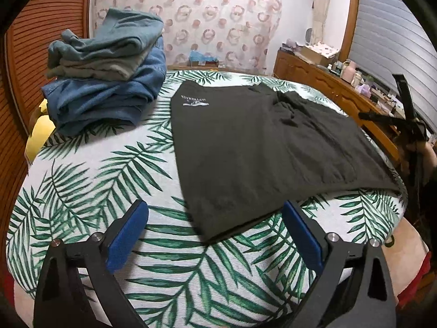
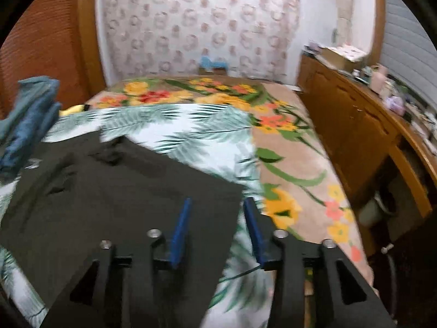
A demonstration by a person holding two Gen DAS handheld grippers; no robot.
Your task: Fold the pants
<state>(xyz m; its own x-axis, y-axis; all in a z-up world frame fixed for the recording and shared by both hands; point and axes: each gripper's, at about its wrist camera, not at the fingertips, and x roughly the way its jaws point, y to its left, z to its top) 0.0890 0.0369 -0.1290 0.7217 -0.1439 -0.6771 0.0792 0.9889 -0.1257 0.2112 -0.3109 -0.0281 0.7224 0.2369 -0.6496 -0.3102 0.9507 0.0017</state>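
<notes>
While dark pants point(image 1: 262, 147) lie folded flat on the leaf-print bed cover point(image 1: 90, 191), left hand-held gripper point(image 1: 215, 218) hovers wide open over their near corner. Right hand-held gripper point(image 2: 215, 205) is part open, empty, above their right edge; folded clothes stack point(image 1: 106, 82) sits just left of the pants

Both wrist views look steeply down, close over the bed point(image 1: 82, 180), sharing the dark pants point(image 1: 259, 147).

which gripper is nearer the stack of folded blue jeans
Left. The left gripper is beside the dark pants' near corner, the stack ahead-left. The right gripper sits at the pants' opposite edge.
</notes>
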